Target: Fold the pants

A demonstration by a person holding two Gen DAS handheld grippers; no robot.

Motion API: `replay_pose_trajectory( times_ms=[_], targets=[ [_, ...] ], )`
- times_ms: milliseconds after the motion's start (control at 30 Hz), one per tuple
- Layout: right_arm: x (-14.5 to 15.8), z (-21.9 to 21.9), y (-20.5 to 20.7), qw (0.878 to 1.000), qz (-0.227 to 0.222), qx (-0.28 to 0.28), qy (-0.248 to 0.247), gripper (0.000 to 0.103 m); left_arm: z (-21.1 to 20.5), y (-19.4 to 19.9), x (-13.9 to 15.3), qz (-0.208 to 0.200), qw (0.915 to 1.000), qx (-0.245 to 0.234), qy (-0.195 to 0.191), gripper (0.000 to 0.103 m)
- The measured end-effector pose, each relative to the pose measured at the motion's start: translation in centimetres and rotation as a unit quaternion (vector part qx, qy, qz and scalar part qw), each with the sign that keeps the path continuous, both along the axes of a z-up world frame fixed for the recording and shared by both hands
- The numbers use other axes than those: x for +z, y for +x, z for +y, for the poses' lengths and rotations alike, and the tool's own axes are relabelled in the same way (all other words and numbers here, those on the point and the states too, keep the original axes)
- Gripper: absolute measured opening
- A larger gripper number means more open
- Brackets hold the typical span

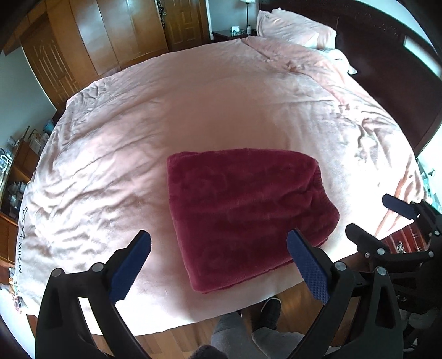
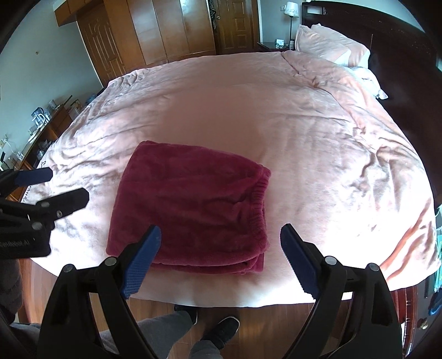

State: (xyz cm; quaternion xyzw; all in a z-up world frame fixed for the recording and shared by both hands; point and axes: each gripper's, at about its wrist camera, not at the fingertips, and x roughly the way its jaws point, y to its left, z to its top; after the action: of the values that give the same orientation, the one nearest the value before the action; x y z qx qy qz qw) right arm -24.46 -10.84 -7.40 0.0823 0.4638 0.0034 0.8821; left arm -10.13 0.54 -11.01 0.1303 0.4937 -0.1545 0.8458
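Pants point(image 1: 243, 218): one pair, dark red plush, folded into a thick squarish stack. Lying on the bed point(image 1: 171, 116) near its foot edge, just ahead of both grippers. Ribbed elastic waistband point(image 2: 257, 210) shows along the stack's right side; the layered fold edges face the person.

Handling, as I judge it: soft, light, limp, not fragile. The pile should give the pads good bite, so slipping looks unlikely, but the layers are loose and may slide apart if only the top one is caught. Best hold would be at the thick near edge or a corner, pinching through all layers. The fold looks done or nearly so.

Left gripper point(image 1: 218, 265): claw spread wide, nothing between the blue pads, held above the stack's near left part, clear of the cloth.

Right gripper point(image 2: 221, 262): claw spread wide, empty, poised over the stack's near right corner, not touching.

Surface: pink quilt, soft and rumpled with many shallow creases; it will give under pressure.

Room: wooden wardrobe point(image 2: 154, 30) along the far wall, a pillow point(image 2: 328, 41) by the dark headboard, a lamp point(image 2: 290, 11) beyond it, cluttered shelves at left, wood floor. Person's grey trouser legs and dark shoes point(image 2: 223, 328) stand at the bed's foot.
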Motion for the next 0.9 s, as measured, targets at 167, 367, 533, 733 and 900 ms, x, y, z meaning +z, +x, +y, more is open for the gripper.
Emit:
replay_pose_trajectory(
  times_ms=[167, 367, 533, 733, 900],
  targets=[
    [0.0, -0.2, -0.3, 1.0, -0.001, 0.002, -0.002, 0.089, -0.6, -0.2, -0.5, 0.008, 1.0, -0.001, 0.004, 0.098],
    [-0.6, -0.8, -0.2, 1.0, 0.008, -0.005, 0.006, 0.089, -0.6, 0.2, -1.2, 0.019, 0.9998, 0.003, 0.002, 0.098],
    [-3.3, -2.0, 1.3, 0.998, 0.034, -0.033, 0.032, 0.093, 1.0, 2.3, -4.1, 0.077, 0.9961, 0.02, -0.038, 0.098],
    [-8.7, -3.5, 5.9, 0.991, 0.084, -0.07, 0.076, 0.093, 2.4, 6.2, -9.8, 0.132, 0.9904, 0.024, -0.033, 0.098],
    [-12.6, -5.1, 9.3, 0.981, 0.121, -0.106, 0.109, 0.093, 4.3, 11.0, -13.9, 0.173, 0.982, 0.029, -0.071, 0.098]
  ],
)
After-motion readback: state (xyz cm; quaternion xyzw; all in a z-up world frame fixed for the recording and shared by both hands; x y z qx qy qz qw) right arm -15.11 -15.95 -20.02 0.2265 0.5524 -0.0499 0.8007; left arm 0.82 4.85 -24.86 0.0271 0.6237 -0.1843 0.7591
